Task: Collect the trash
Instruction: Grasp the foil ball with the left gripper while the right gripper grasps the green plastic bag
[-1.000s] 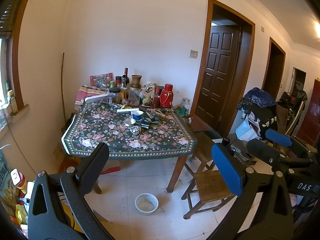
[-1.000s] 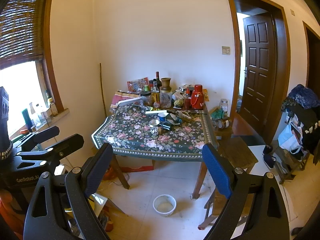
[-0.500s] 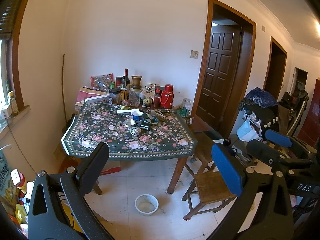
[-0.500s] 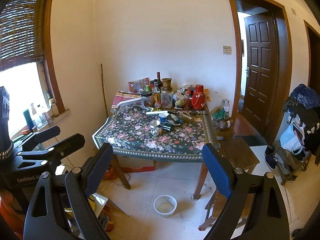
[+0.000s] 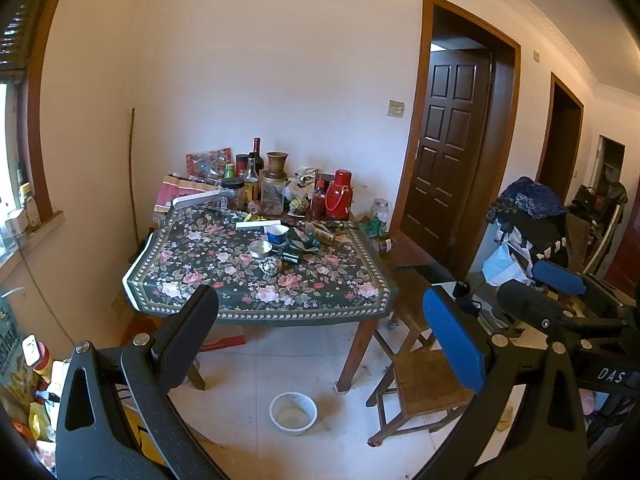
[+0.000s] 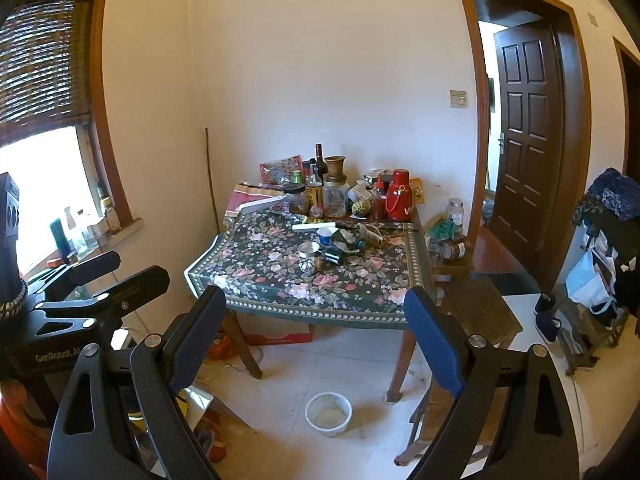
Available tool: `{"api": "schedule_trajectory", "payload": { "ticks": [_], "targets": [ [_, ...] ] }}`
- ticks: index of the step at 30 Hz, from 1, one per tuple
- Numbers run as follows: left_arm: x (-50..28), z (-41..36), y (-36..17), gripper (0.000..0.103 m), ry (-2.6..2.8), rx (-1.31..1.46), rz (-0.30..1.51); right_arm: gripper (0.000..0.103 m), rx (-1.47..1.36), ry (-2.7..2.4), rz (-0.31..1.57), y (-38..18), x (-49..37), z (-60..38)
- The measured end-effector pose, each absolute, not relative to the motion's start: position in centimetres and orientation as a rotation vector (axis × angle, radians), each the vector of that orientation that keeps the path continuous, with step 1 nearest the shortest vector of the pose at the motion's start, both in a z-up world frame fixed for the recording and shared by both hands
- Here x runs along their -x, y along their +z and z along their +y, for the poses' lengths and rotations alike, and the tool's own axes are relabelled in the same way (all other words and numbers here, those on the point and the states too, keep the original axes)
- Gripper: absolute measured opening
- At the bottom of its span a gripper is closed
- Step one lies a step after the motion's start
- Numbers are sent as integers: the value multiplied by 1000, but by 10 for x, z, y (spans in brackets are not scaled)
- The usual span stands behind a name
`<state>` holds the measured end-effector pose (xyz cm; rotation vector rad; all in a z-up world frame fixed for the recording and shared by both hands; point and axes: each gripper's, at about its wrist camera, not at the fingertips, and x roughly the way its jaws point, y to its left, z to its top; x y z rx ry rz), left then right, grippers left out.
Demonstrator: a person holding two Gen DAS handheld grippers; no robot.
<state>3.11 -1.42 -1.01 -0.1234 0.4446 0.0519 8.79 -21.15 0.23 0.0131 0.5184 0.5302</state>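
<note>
A table with a dark floral cloth (image 5: 224, 280) (image 6: 260, 284) stands against the far wall, well ahead of both grippers. Near its middle lie crumpled wrappers (image 5: 304, 240) (image 6: 348, 240), a blue paper cup (image 5: 277, 234) (image 6: 326, 235), a small metal tin (image 5: 260, 248) (image 6: 309, 249) and a foil ball (image 5: 270, 266) (image 6: 308, 266). My left gripper (image 5: 320, 320) is open and holds nothing. My right gripper (image 6: 316, 320) is open too, also with nothing in it. In the left wrist view the right gripper (image 5: 560, 292) shows at the right edge; in the right wrist view the left gripper (image 6: 104, 276) shows at the left.
Bottles, jars and a red thermos (image 5: 338, 200) (image 6: 398, 196) crowd the table's back edge. A white bowl (image 5: 293, 413) (image 6: 328, 413) sits on the tiled floor in front. Wooden stools (image 5: 424, 392) (image 6: 476, 304) stand right of the table. A dark door (image 5: 448, 152) is open beyond.
Both views have crept slightly nearer to the table. Both grippers stay open and nothing on the table has moved.
</note>
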Motion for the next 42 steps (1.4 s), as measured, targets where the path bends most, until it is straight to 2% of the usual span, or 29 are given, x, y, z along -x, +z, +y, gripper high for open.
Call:
{"api": "schedule_trajectory", "payload": {
  "ticks": [11, 21, 23, 28, 32, 42],
  "targets": [
    [-78, -24, -18, 103, 105, 125, 471, 89, 3, 508, 522, -5, -131, -223],
    [-173, 26, -37, 103, 122, 143, 502, 89, -14, 459, 560, -23, -199, -199],
    [-199, 40, -40, 96, 111, 143, 517, 89, -15, 439, 573, -26, -215, -187],
    [-272, 77, -50, 92, 69, 140, 581, 89, -41, 410, 617, -29, -263, -155],
    [-319, 96, -65, 81, 9, 105, 644, 89, -50, 357, 656, -34, -295, -133],
    [-415, 126, -141, 81, -33, 118, 872, 89, -63, 284, 856, -77, -377, -97]
  ]
}}
